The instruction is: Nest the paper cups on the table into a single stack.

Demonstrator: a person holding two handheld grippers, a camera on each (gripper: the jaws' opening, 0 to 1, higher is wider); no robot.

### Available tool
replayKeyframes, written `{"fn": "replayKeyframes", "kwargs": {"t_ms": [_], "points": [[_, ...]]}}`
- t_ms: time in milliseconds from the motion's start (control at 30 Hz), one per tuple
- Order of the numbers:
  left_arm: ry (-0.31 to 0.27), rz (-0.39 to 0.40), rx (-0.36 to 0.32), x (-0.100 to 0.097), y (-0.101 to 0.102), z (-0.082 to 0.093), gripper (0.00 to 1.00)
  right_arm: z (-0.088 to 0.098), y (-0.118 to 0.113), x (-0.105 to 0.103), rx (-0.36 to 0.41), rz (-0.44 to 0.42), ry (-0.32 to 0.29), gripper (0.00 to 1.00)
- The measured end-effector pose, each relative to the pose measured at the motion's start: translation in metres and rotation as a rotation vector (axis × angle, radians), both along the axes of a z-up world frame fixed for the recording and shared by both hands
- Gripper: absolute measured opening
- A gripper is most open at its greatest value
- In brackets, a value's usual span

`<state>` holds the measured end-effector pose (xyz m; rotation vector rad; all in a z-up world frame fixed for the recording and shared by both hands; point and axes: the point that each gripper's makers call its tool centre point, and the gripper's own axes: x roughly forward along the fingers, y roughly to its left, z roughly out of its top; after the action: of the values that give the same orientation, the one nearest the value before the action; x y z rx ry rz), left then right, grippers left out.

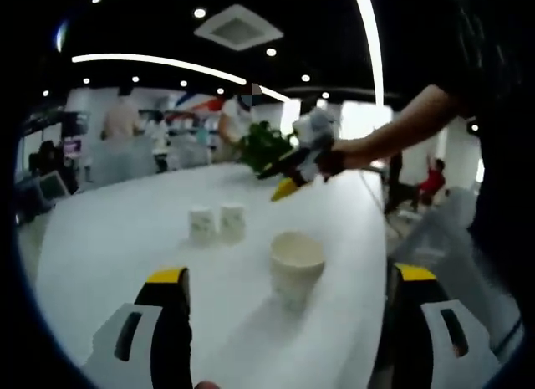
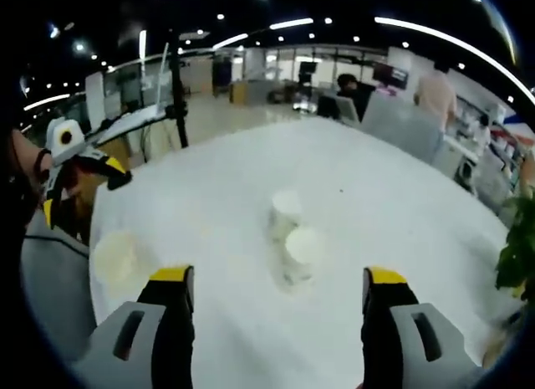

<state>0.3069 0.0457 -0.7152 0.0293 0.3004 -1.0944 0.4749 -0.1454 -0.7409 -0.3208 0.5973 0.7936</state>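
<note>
Three white paper cups stand on the white table (image 1: 125, 230). One wider cup (image 1: 296, 263) is upright, mouth open, just ahead between my left gripper's (image 1: 291, 274) open jaws, with nothing held. Two smaller cups (image 1: 201, 224) (image 1: 232, 222) stand side by side farther off, apparently upside down. In the right gripper view that pair (image 2: 287, 209) (image 2: 303, 251) sits ahead of my right gripper (image 2: 278, 276), which is open and holds nothing. The upright cup (image 2: 115, 255) is at the table's left edge. The right gripper (image 1: 301, 159) hovers above the table's far side, and the left gripper (image 2: 75, 167) is at the left.
A green plant (image 1: 263, 146) (image 2: 518, 255) stands at the table's far edge. The table edge (image 1: 372, 263) runs close to the right of the upright cup. People and desks are in the background beyond the table. A person's forearm (image 1: 393, 134) reaches in from the right.
</note>
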Motion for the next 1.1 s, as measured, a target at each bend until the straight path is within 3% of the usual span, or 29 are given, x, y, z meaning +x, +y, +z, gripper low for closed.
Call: {"fn": "replayKeyframes", "kwargs": {"t_ms": [533, 1100], "points": [[0.011, -0.001, 0.020, 0.000, 0.001, -0.004, 0.98, -0.027, 0.006, 0.039, 0.002, 0.008, 0.047, 0.66], [0.021, 0.040, 0.026, 0.009, 0.008, -0.004, 0.98, -0.051, 0.015, 0.066, -0.021, 0.052, 0.101, 0.54]]}}
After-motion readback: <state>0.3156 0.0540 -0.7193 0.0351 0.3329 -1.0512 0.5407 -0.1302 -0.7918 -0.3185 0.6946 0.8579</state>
